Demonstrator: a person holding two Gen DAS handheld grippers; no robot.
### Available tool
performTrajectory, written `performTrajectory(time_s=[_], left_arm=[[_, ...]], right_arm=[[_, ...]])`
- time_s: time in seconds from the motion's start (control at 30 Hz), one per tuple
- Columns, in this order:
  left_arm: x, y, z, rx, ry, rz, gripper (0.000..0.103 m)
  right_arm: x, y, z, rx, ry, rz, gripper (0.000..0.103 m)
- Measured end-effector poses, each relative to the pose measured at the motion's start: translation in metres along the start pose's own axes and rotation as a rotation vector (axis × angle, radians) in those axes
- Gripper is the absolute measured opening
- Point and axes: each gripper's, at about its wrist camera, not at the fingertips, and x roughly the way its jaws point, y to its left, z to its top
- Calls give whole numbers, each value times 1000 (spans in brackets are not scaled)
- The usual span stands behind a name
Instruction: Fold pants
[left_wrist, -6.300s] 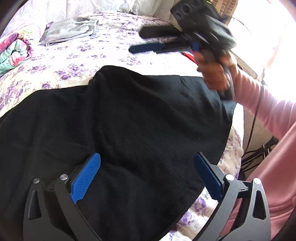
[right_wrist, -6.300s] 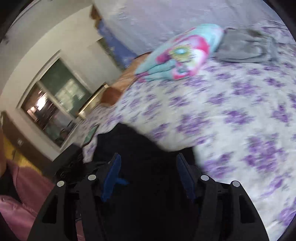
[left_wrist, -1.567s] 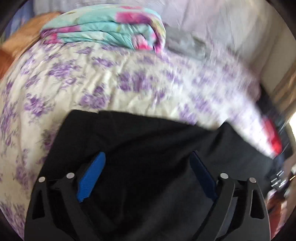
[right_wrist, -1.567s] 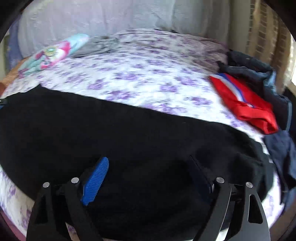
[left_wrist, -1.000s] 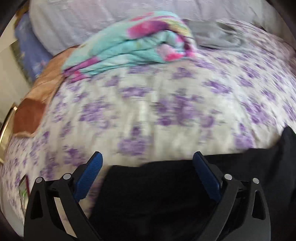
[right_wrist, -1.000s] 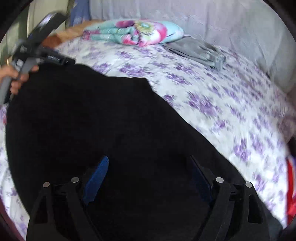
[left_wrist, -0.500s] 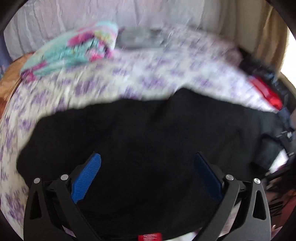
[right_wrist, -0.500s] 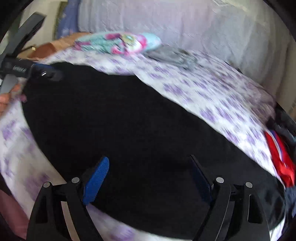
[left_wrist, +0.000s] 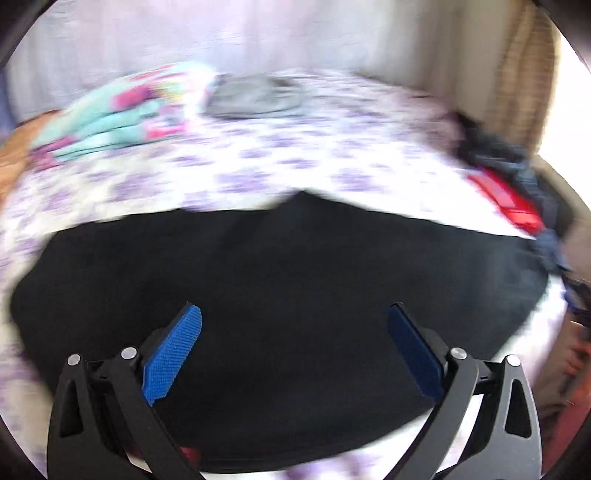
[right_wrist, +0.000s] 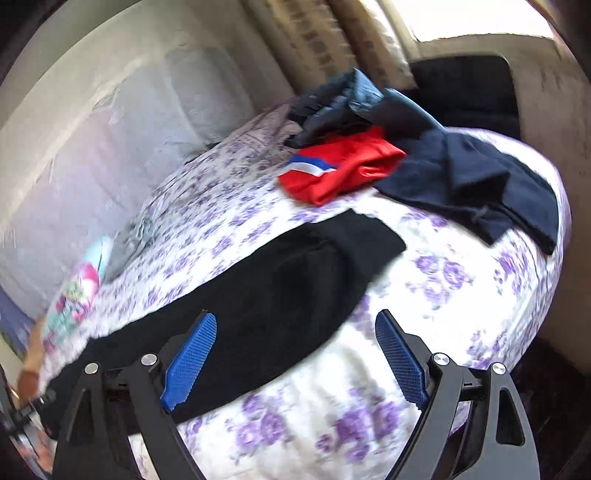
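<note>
Pants of soft black knit fabric (left_wrist: 288, 280) lie spread across the bed with its purple-flowered white cover (right_wrist: 461, 295), forming a long dark band near the front edge; in the right wrist view one narrow end (right_wrist: 362, 236) reaches toward a red garment with a white and blue stripe (right_wrist: 340, 166) and a heap of dark navy clothes (right_wrist: 472, 177), without clearly touching either. The left gripper (left_wrist: 295, 336) hangs over the middle of the black cloth, jaws spread wide and empty. The right gripper (right_wrist: 295, 343) sits above the band's edge, jaws likewise released, one blue pad (right_wrist: 190, 360) over cloth and the other over bare cover.

The cloth looks limp and light: it will sag, drape and bunch instead of holding a line, and a single layer may slip out of a shallow pinch. Best holds, as I judge it, are the corners of the narrow end or the outer hem, nipped deep enough to catch every layer. A folded turquoise and pink blanket (left_wrist: 122, 114) and a grey garment (left_wrist: 255, 98) lie well apart, toward the headboard.
</note>
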Motion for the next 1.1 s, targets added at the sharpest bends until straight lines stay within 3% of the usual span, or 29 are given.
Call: performTrajectory(time_s=[0.07, 0.13, 0.23, 0.37, 0.63, 0.73, 0.77, 0.8, 0.9, 1.03, 1.1], left_arm=[[16, -32, -3, 17, 39, -136, 98], [29, -54, -7, 24, 84, -225, 98], [54, -83, -12, 41, 144, -297, 98], [64, -106, -16, 103, 125, -277, 98], [69, -111, -22, 154, 114, -259, 98], [70, -117, -24, 182, 112, -228, 98], [70, -119, -24, 192, 112, -217, 98], [70, -120, -25, 198, 112, -210, 98], [69, -118, -25, 191, 110, -218, 98], [69, -116, -25, 187, 110, -222, 98], [69, -118, -25, 197, 110, -212, 98]], right_arm=[[13, -8, 2, 25, 33, -7, 80], [26, -12, 3, 58, 67, 16, 75], [38, -16, 8, 91, 63, 52, 72], [53, -26, 18, 164, 68, 128, 72], [59, -19, 19, 135, 44, 118, 72], [59, -18, 20, 153, 46, 188, 70], [63, -18, 19, 174, 65, 245, 64], [66, -19, 19, 188, 73, 249, 62], [68, -22, 17, 192, 76, 189, 45], [70, -23, 18, 197, 69, 187, 45], [72, -22, 17, 188, 64, 160, 36]])
